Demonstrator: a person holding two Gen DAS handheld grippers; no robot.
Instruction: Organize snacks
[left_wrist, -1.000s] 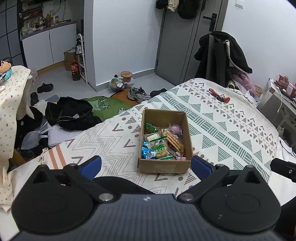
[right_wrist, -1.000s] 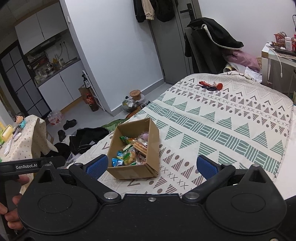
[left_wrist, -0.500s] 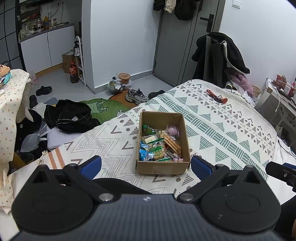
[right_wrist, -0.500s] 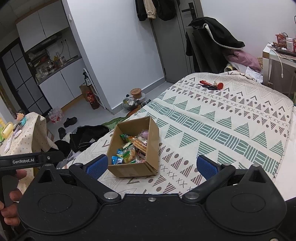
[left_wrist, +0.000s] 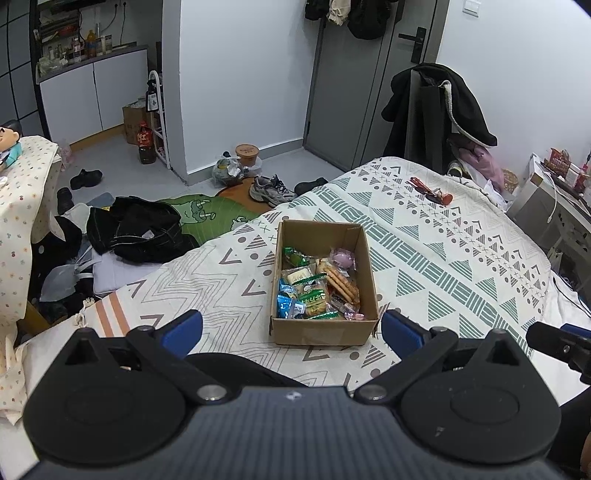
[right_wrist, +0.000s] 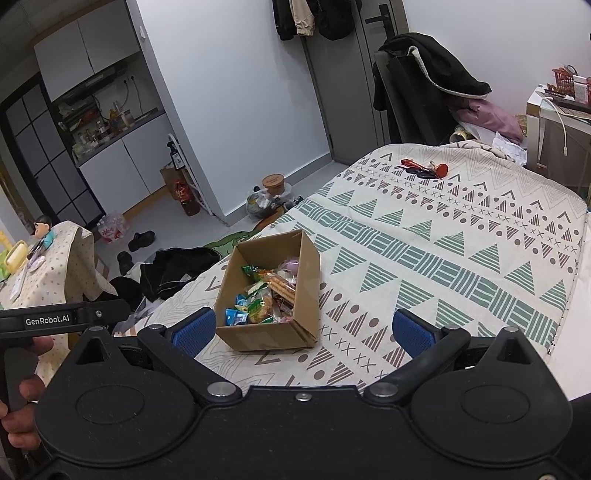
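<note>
Bed (left_wrist: 461, 258) w/ patterned cover carries the cardboard box (left_wrist: 321, 332), open-topped, near the bed's floor-side edge; red keys (left_wrist: 430, 190) lie well beyond box. Left claw (left_wrist: 291, 330) and right claw (right_wrist: 303, 330) hover just short of box, both spread wide, holding nothing. Snacks (left_wrist: 314, 288) sit inside box, wrapped pkts heaped together.

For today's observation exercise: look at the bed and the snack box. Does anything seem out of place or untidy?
The snacks lie jumbled, unsorted, in the open cardboard box on the bedspread. A small red and black bundle lies loose near the bed's far end, away from the box. Nothing looks spilled or damaged.
</note>
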